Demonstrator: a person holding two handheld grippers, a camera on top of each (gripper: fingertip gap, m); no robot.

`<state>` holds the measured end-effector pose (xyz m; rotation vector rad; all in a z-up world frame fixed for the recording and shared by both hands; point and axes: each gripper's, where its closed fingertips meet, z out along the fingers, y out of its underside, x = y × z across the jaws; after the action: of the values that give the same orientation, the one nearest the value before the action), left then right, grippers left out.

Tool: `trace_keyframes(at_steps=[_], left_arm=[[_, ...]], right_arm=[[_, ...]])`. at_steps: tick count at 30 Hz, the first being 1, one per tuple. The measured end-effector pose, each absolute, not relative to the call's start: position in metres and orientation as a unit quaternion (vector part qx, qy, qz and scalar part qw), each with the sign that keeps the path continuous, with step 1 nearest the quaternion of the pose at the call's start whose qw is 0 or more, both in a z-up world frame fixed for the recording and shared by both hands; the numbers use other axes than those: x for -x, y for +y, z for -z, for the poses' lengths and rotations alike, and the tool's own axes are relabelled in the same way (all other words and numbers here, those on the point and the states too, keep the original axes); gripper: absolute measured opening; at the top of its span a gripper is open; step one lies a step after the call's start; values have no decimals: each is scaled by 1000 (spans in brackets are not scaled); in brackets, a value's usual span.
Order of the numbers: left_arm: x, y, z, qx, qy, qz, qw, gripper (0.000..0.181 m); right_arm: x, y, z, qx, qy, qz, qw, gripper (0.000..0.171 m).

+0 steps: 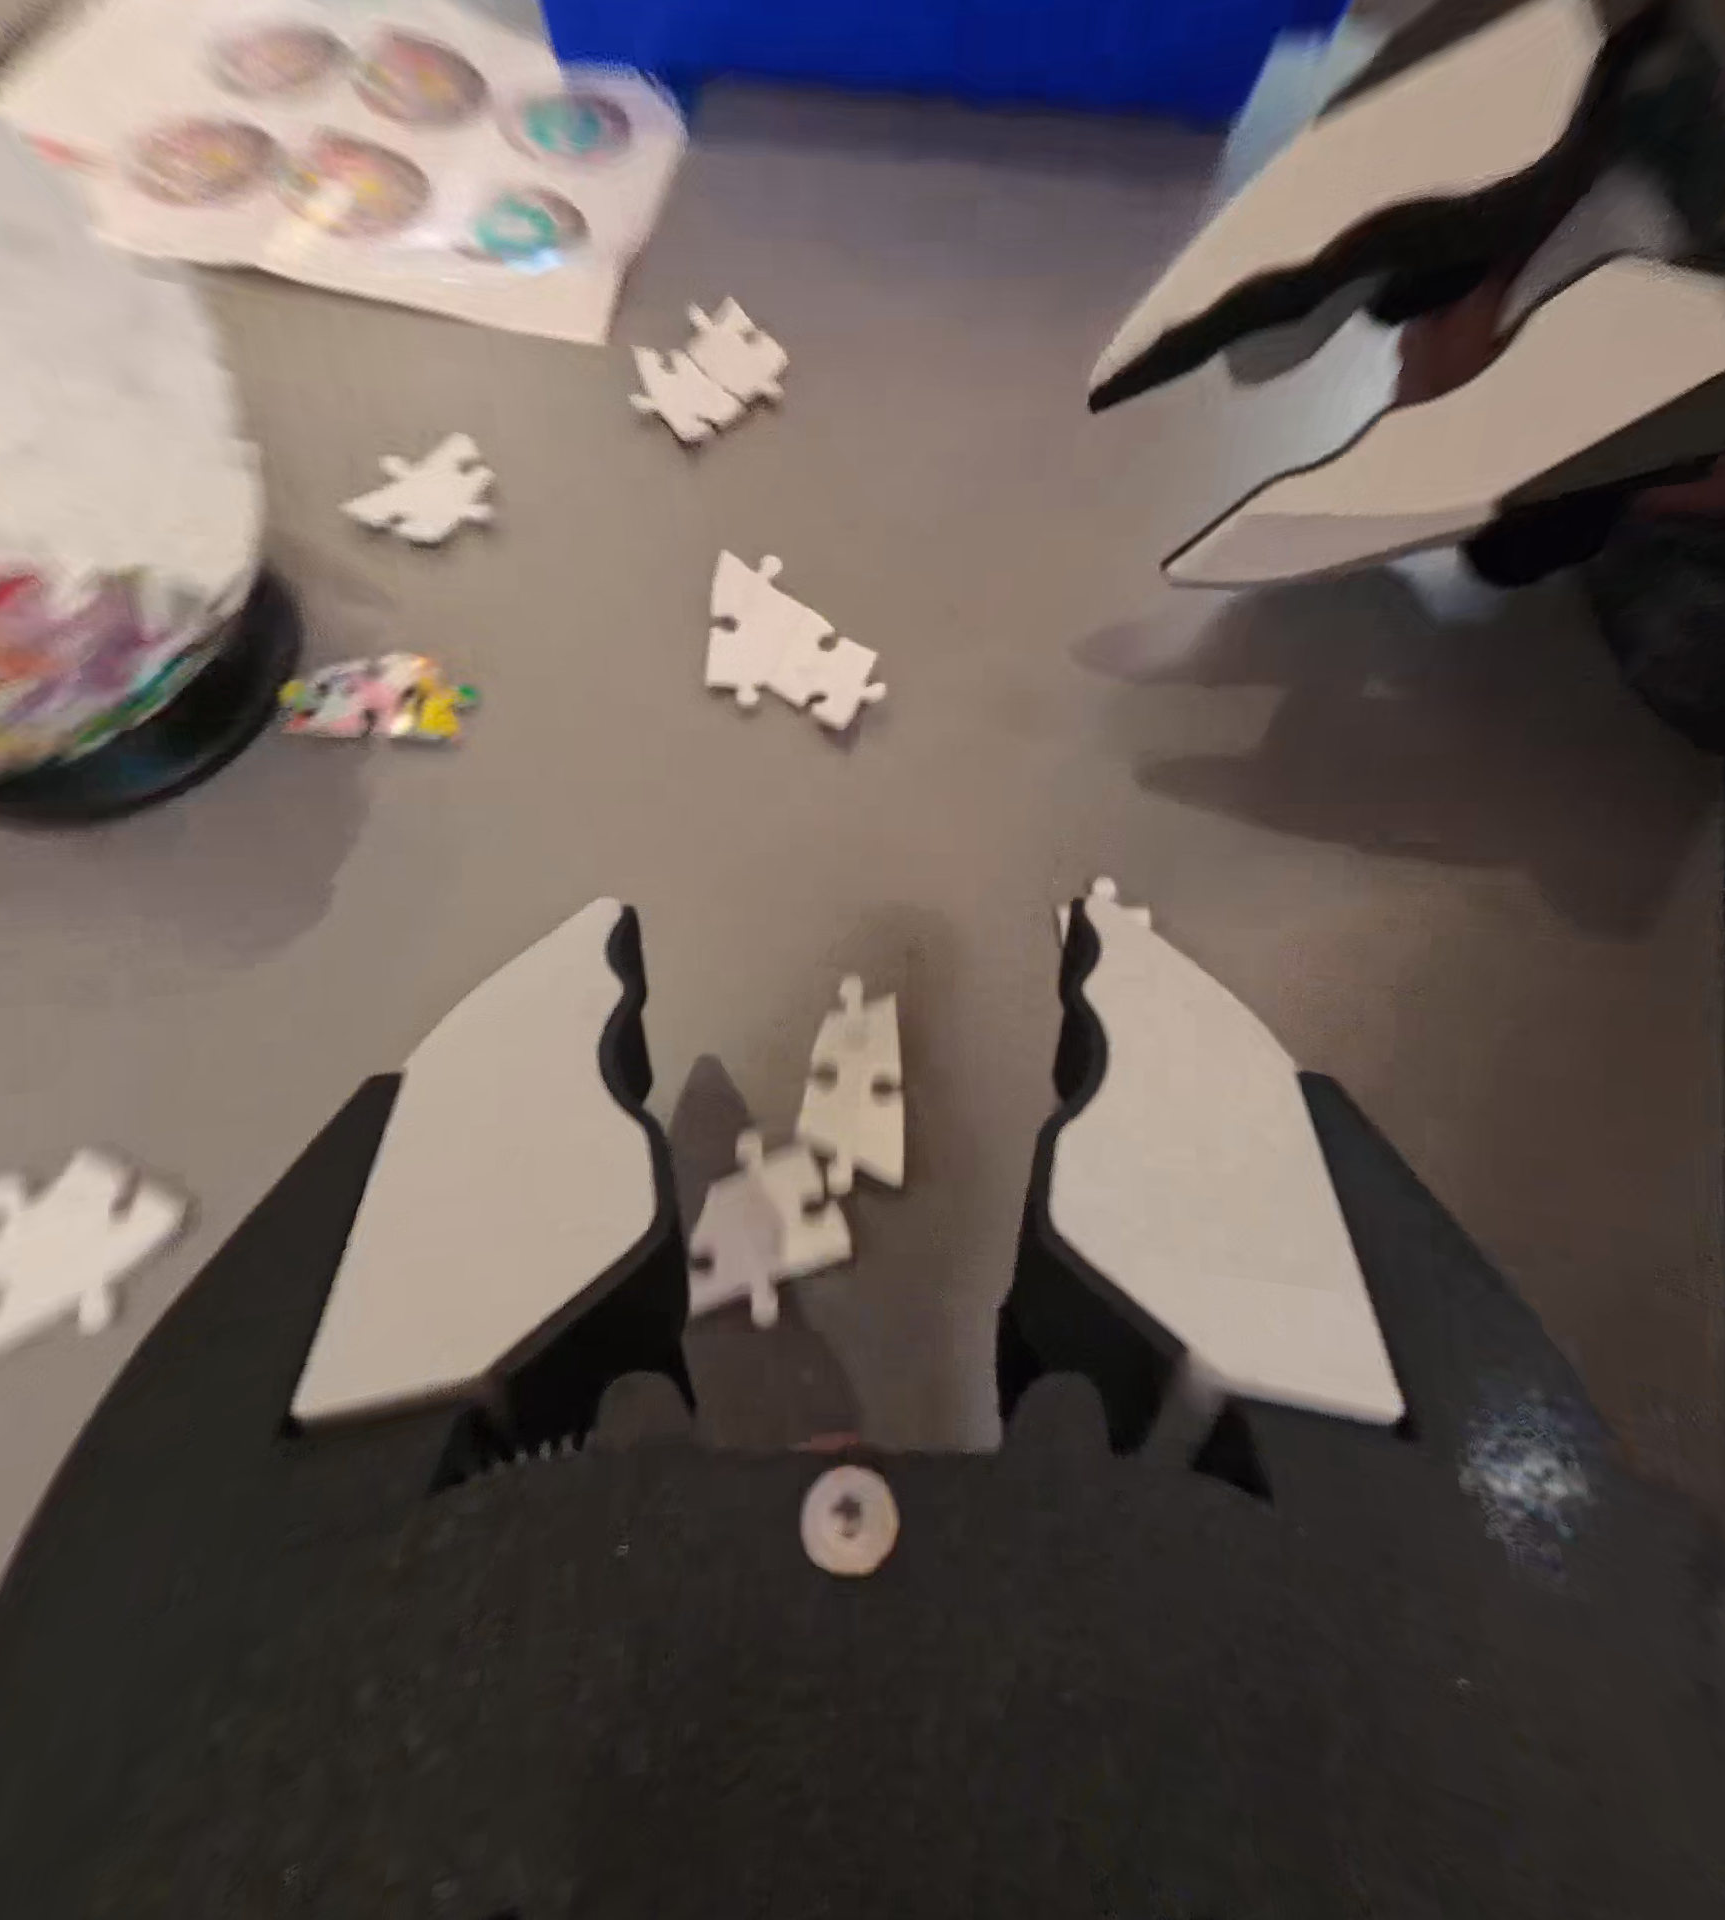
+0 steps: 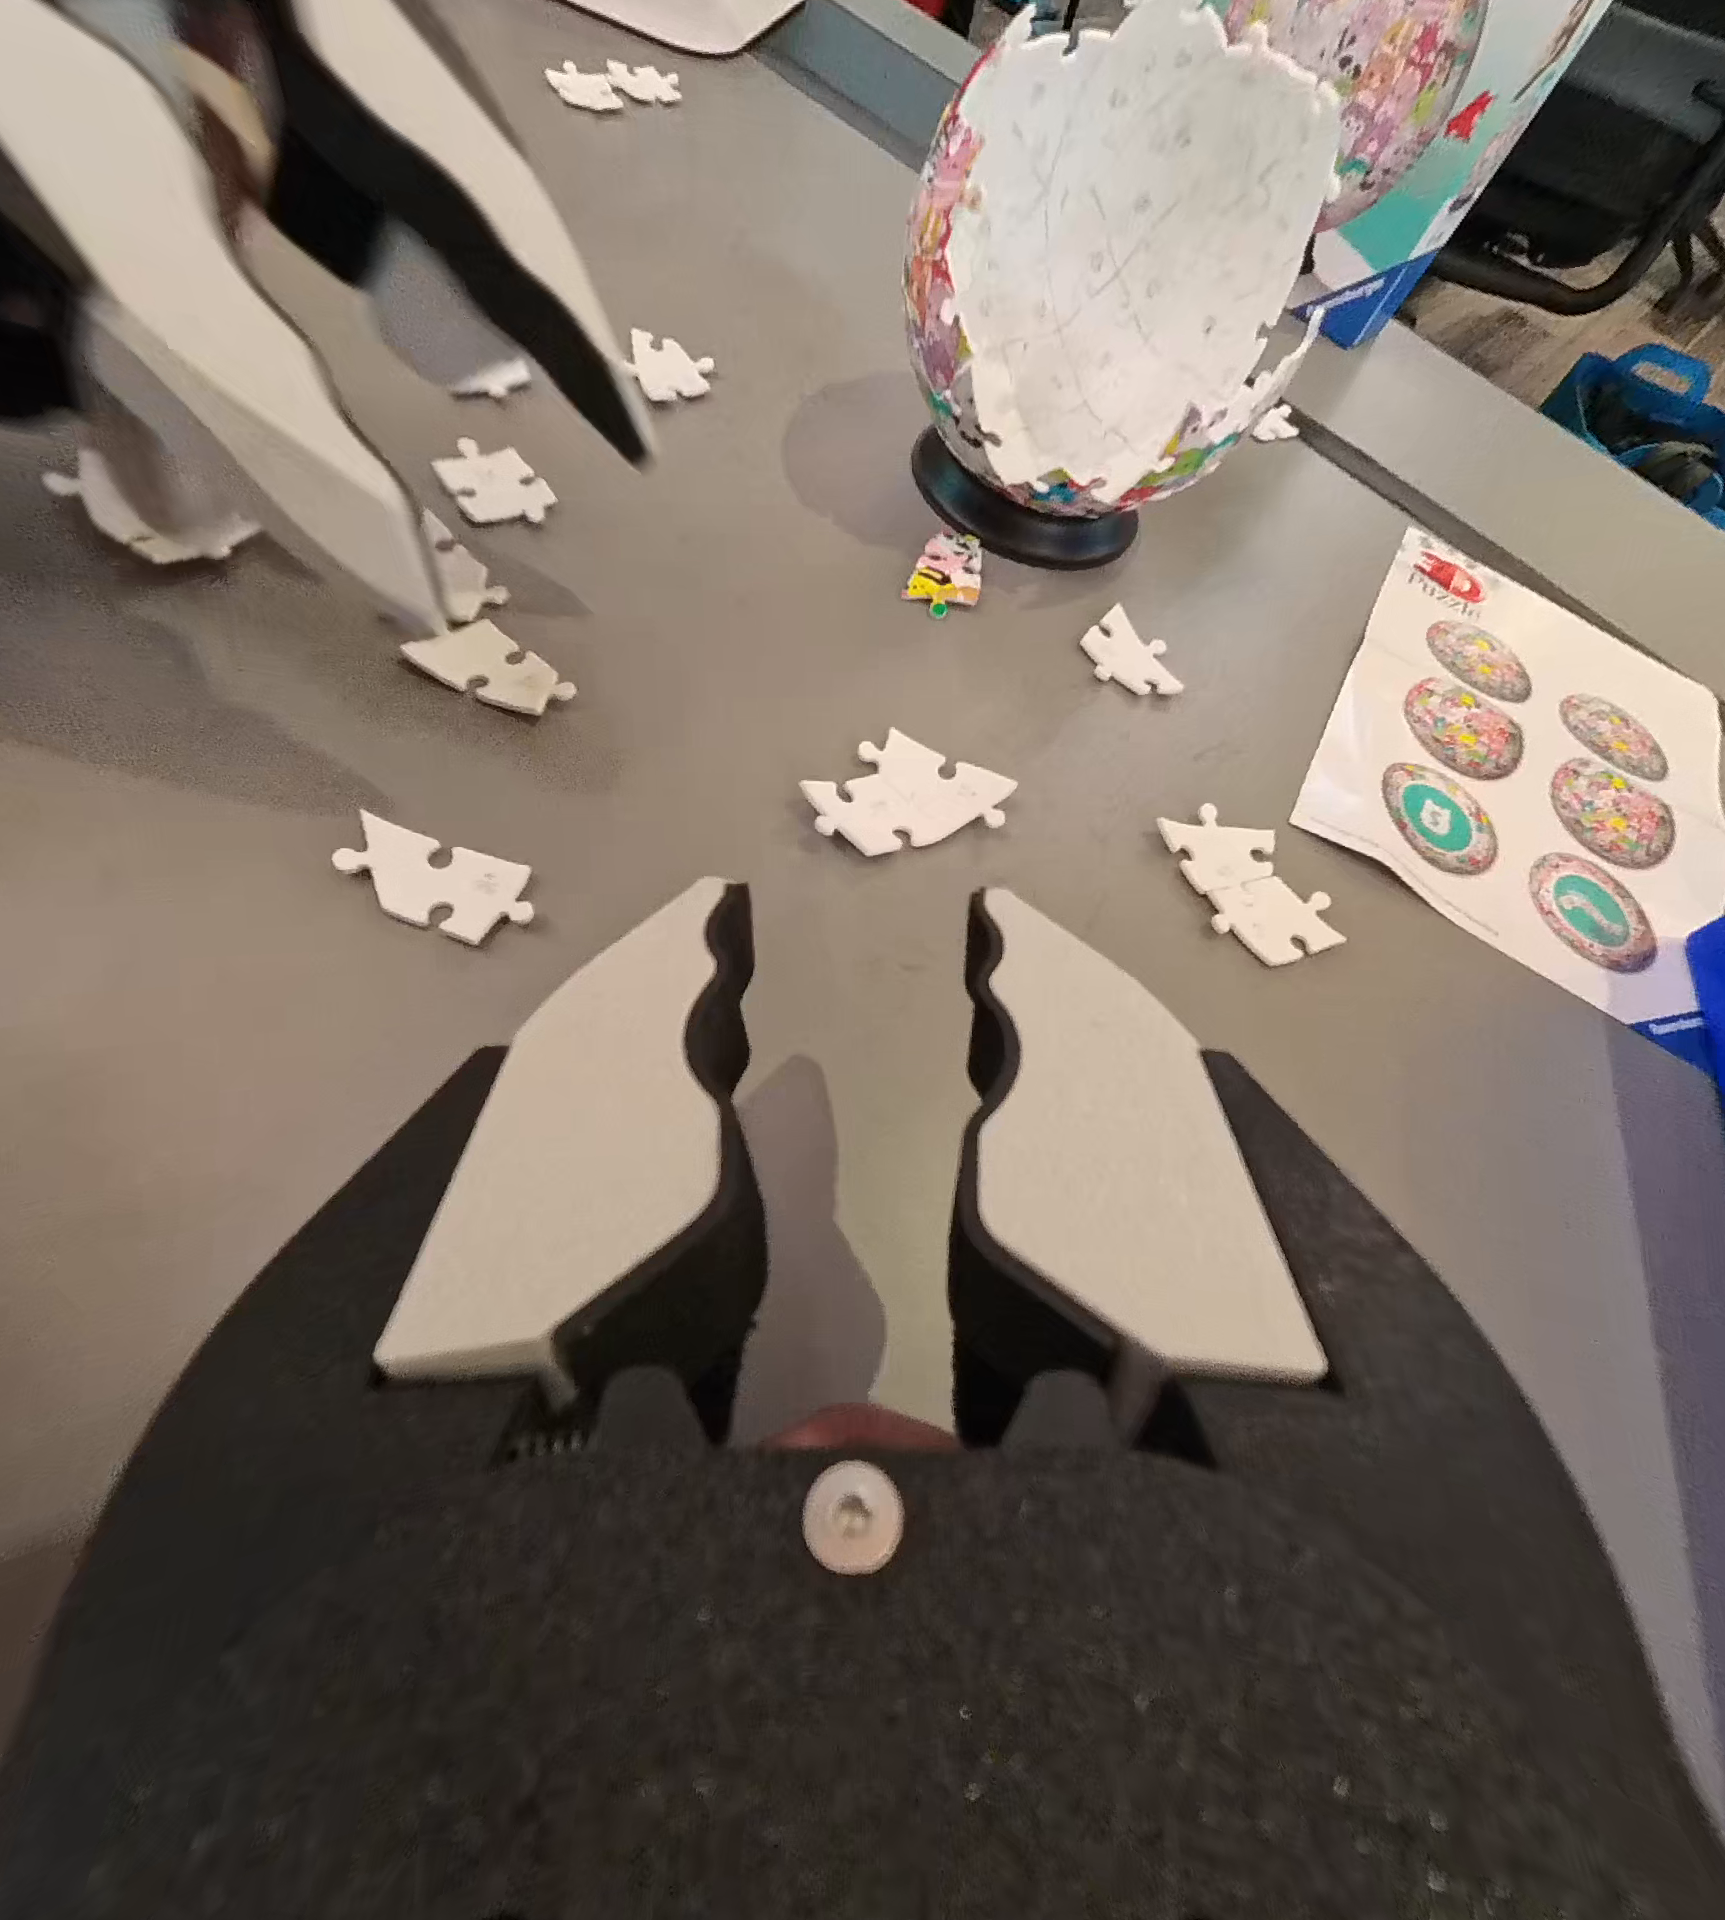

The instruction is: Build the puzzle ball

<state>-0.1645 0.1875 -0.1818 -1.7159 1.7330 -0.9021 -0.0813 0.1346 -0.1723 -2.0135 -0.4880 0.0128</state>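
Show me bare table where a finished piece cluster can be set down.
Bare grey table lies left of the right gripper, below the lone white piece. Crowded: around the left gripper and between the instruction sheet and puzzle ball.

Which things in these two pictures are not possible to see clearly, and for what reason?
- Puzzle ball, left wrist view: motion blur, cut by the left edge; its open side shows only in the right wrist view.
- Pieces under the left gripper, right wrist view: partly covered by its fingers; whether a fingertip touches a piece is unclear.
- Box, right wrist view: mostly behind the ball, cut by the top edge.
- Piece, left wrist view: mostly behind a finger.
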Motion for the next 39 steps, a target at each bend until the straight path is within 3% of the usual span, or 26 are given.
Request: trace_keyframes(at_steps=[7,18,23,27,32,39], left_arm=[[92,190,216,616,701,308,187,80],[86,194,229,571,755,255,197,51],[82,196,207,581,716,300,244,50],[81,186,159,598,620,440,254,50],[95,169,132,599,561,545,173,50],[125,158,150,612,614,490,87,50]], right_arm=[[72,132,166,833,-189,-11,519,37],[55,128,165,833,-163,-38,527,35],[69,131,179,850,-163,-89,493,35],[86,140,165,834,-140,-163,508,32],[91,151,125,765,-275,35,581,28],[124,156,139,717,-490,117,483,30]])
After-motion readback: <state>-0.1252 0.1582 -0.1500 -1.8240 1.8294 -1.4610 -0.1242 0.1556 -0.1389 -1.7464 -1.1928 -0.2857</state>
